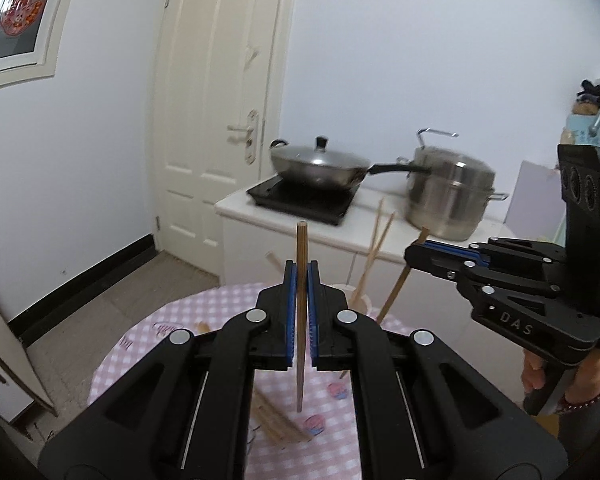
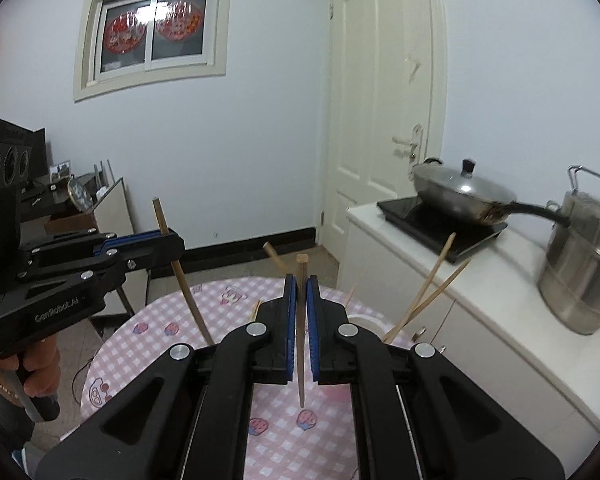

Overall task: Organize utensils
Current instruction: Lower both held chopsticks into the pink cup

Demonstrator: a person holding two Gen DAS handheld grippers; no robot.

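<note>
Both grippers pinch a chopstick upright between blue pads: left gripper (image 1: 301,276) holds one chopstick (image 1: 301,248). Right gripper (image 2: 301,286) holds another chopstick (image 2: 302,268), above the pink table (image 2: 156,340).

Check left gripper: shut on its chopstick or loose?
Shut on it. In the left wrist view the left gripper has both blue pads tight against the chopstick, which stands upright between them, its lower tip hanging above the table.
</note>
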